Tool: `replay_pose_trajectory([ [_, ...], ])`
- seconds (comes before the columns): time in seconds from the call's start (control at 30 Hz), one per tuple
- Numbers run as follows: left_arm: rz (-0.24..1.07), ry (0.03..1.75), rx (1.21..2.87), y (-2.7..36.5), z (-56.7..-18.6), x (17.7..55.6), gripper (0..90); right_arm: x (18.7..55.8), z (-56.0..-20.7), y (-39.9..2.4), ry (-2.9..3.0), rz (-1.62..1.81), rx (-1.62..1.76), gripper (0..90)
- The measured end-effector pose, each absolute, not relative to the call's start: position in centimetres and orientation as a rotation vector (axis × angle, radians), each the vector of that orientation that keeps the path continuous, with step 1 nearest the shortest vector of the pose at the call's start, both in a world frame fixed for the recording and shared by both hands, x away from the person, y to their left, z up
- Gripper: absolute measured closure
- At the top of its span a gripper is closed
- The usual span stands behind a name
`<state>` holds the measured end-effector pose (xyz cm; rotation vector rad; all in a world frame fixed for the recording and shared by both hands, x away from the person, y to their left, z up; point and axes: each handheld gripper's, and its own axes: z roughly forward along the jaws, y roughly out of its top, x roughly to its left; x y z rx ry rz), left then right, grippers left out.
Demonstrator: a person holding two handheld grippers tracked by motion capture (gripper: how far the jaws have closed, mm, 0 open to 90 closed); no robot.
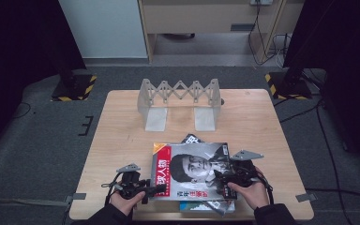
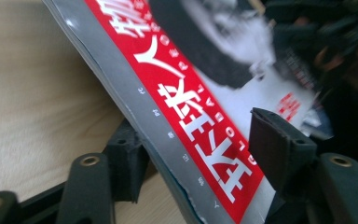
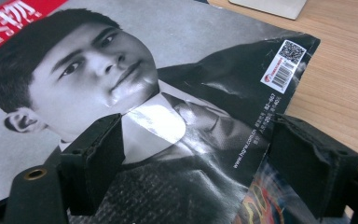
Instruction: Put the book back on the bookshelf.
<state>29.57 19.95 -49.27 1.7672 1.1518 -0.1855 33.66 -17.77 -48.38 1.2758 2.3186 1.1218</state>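
so: light wood table (image 1: 122, 131) on grey carpet, expanding rack (image 1: 180, 96) far side. left gripper (image 1: 157, 189) straddles magazine (image 1: 192, 164) spine, pads apart; right gripper (image 1: 218, 176) released over cover.

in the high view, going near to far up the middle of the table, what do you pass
magazine with the red strip, under both tongs → bare table → folding rack at the far edge

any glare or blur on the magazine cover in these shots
Right gripper view: a white glare patch on the magazine cover below the printed chin, otherwise sharp. Left gripper view: the far cover is blurred, the red title strip near the jaws sharp. High view: dim, soft, no strong glare.
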Motion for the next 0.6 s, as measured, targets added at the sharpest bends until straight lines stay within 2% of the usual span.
replay_pose_trajectory([
  [0.23,-0.194,1.113,1.724,20.1,-48.8,29.5,46.6,33.7,-48.5,-17.8,2.32,1.121,1.269,17.2],
  [0.5,-0.275,1.101,1.711,19.5,-49.1,30.0,51.4,33.7,-48.5,-17.7,2.32,1.127,1.269,15.6],
  [0.53,-0.299,1.089,1.708,19.2,-49.1,30.1,55.5,33.7,-48.5,-17.7,2.318,1.13,1.272,15.6],
  [0.6,-0.287,1.074,1.734,19.0,-49.0,30.3,57.9,33.7,-48.5,-17.7,2.316,1.132,1.276,15.5],
])
